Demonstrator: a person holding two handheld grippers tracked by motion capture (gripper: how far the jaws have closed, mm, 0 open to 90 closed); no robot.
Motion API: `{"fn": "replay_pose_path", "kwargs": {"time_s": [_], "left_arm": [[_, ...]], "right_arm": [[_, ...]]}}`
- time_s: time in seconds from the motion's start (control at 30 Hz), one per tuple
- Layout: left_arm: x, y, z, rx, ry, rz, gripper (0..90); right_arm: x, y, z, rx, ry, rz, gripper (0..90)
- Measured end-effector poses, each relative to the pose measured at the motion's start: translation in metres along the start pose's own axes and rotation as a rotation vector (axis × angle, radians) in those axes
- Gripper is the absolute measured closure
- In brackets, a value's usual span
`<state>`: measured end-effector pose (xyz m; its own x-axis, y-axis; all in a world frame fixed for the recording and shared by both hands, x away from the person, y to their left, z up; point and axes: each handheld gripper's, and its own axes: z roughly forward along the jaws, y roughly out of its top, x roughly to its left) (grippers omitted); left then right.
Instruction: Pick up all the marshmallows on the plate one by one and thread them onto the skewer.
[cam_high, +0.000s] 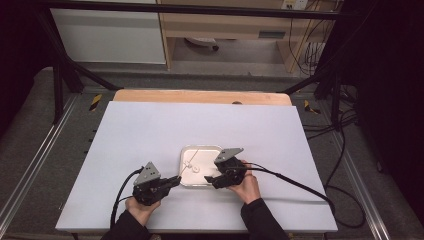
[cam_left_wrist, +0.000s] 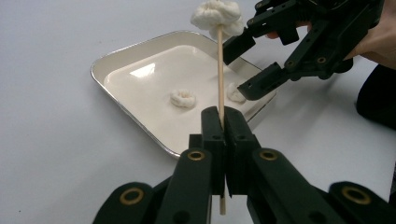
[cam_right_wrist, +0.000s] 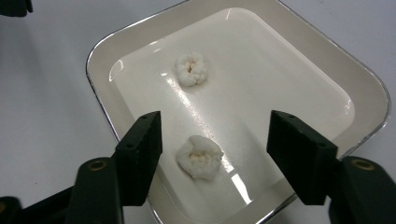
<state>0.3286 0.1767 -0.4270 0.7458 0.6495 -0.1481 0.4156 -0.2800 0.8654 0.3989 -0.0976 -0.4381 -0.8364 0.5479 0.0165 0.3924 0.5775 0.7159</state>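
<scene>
Left gripper (cam_left_wrist: 223, 135) pinches skewer (cam_left_wrist: 219, 70), one puff (cam_left_wrist: 215, 13) on its tip | right gripper (cam_right_wrist: 215, 154) spread over near puff (cam_right_wrist: 199, 157) in tray (cam_right_wrist: 100, 60) mid-table, pads not touching it; far puff (cam_right_wrist: 191, 68) loose | risk: squeezing too hard crushes the soft puff; skewer may slip or tilt between the left jaws.
</scene>
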Motion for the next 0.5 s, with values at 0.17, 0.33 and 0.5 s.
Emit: {"fn": "replay_pose_path", "kwargs": {"time_s": [0.17, 0.33, 0.5], "left_arm": [[0.0001, -0.0004, -0.0001, 0.007, -0.003, 0.007, 88.5], [-0.0003, -0.0011, 0.0001, 0.01, -0.003, 0.008, 88.4], [-0.0005, -0.0015, 0.0009, 0.015, -0.007, 0.011, 88.4]], "right_arm": [[-0.0008, -0.0041, 0.002, 0.017, 0.0, -0.008, 47.2], [0.0024, -0.0062, 0.0047, 0.019, 0.011, -0.037, 55.8], [0.0036, -0.0074, 0.006, 0.02, 0.015, -0.057, 60.1]]}}
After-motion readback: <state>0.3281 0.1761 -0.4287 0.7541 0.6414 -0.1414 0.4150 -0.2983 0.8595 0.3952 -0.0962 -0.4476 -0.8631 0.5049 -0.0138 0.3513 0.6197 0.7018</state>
